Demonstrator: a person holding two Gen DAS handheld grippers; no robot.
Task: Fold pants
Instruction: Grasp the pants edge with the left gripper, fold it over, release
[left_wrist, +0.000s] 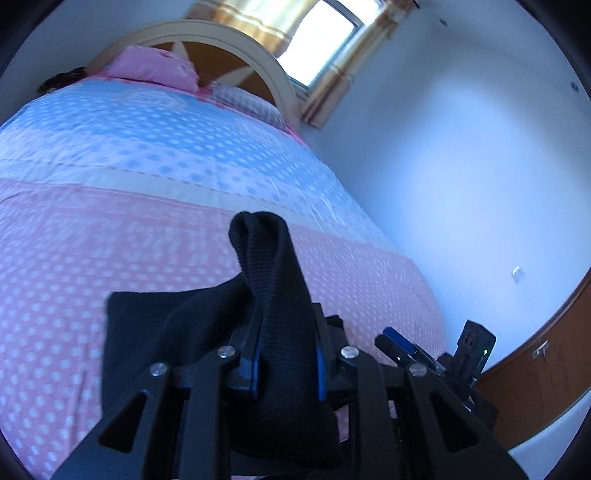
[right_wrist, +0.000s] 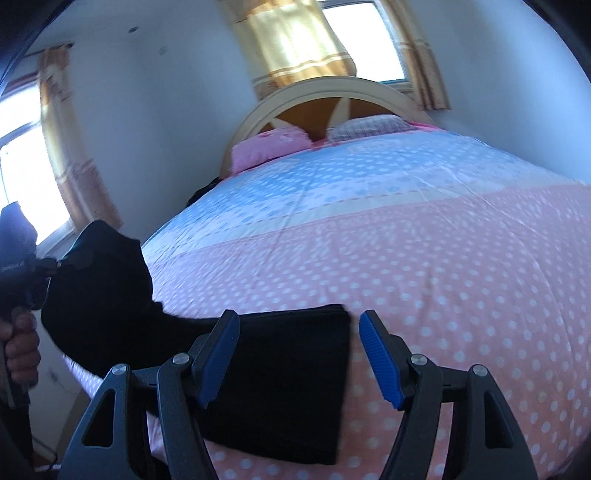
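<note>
The left gripper (left_wrist: 284, 354) pinches a bunched end of the black pants (right_wrist: 288, 384), lifting it off the bed (right_wrist: 443, 258). The rest of the pants lies folded flat on the pink dotted cover. The right gripper (right_wrist: 299, 354) hovers over that fold, fingers spread and empty.

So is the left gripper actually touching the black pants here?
Touching. The left wrist view shows the left gripper with its fingers pressed on a bunched fold of the pants.
</note>
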